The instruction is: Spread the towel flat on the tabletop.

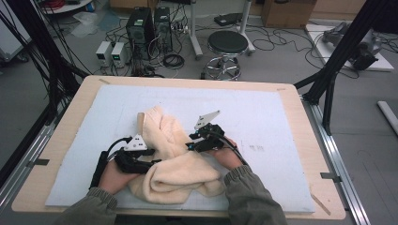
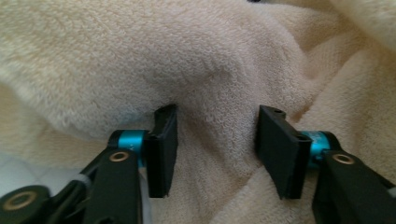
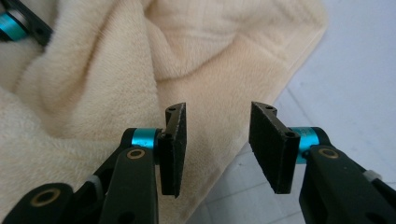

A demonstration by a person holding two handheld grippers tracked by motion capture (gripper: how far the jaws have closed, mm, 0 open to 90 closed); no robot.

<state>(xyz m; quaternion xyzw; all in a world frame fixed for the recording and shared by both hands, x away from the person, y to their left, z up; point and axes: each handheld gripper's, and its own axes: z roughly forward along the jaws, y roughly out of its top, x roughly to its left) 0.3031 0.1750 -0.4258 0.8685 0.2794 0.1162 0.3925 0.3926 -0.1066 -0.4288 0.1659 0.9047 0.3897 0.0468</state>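
Crumpled cream terry towel (image 1: 173, 164) lies bunched on the pale blue table mat (image 1: 263, 117); left gripper (image 2: 215, 140) and right gripper (image 3: 217, 140) both gape, unclamped, apparently seeking an edge.

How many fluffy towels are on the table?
1. The cream towel lies crumpled on the white mat, between the left gripper and the right gripper. A second one could be hidden in its folds.

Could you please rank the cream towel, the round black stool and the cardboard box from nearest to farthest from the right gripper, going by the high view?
From the right gripper:
1. Cream towel, right beside it on the table.
2. Round black stool, on the floor beyond the table's far edge.
3. Cardboard box, farther back, at the top right.
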